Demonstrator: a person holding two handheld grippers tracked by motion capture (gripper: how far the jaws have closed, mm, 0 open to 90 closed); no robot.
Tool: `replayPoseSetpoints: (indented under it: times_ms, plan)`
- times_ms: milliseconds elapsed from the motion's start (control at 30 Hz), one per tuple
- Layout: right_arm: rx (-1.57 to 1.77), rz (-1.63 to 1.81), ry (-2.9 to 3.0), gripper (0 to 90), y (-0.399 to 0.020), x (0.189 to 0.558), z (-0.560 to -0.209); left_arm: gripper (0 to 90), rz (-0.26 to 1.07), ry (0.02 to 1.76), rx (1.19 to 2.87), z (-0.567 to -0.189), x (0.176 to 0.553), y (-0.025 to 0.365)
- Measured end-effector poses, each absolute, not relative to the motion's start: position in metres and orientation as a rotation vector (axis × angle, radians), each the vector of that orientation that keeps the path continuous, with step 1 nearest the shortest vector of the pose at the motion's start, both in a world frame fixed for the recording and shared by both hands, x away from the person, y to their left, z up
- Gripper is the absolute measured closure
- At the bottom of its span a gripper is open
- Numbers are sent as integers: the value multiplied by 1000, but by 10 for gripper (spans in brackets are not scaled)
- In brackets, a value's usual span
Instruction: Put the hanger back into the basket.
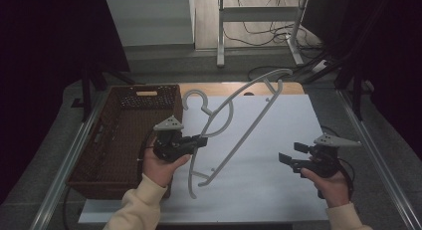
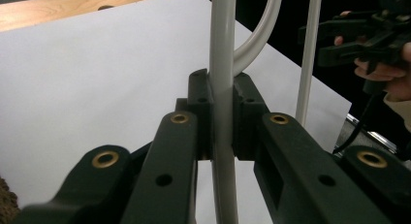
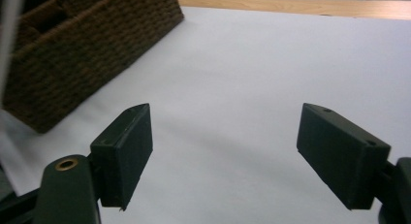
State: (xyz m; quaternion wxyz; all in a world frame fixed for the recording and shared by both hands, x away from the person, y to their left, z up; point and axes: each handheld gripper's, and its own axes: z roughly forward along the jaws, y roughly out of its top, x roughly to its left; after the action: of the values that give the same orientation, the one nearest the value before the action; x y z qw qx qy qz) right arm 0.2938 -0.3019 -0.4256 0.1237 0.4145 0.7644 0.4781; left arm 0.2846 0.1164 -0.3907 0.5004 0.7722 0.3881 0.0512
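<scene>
High view: left tool [image 1: 199, 140] pinches the grey hanger [image 1: 239, 120] beside the brown wicker basket [image 1: 99, 155]; right tool [image 1: 291, 154] spread

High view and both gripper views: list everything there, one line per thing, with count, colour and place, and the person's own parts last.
Hanger: one, pale grey, tilted above the sheet, one bar clamped in the left claw.
Basket: one, dark brown wicker, at the table's left edge.
Sheet: one, white, covering most of the table.
Table: one, wooden, a strip bare at the far edge.
Stand: one, white metal, on the floor beyond the table, cables beside it.
Left claw: one, black, shut on the hanger.
Right claw: one, black, open, nothing between its jaws, over the sheet's right side.
Sleeves: two, cream, at the bottom edge.
</scene>
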Motion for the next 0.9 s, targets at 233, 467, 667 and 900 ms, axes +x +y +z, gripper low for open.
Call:
replayPoseSetpoints:
  times_ms: [233,467,667,900]
  plan:
    - [1197,1331,2249,187,-300,298,-441,815,165,928,1857,-380,282,126]
    - [1165,1307,2281,178,-299,297,-444,815,203,943,1846,-365,278,143]
    - [1167,1282,2298,176,-297,299,-448,815,260,963,1860,-355,279,165]
    - [1157,1252,2313,170,-294,300,-450,815,274,1002,1839,-348,287,193]
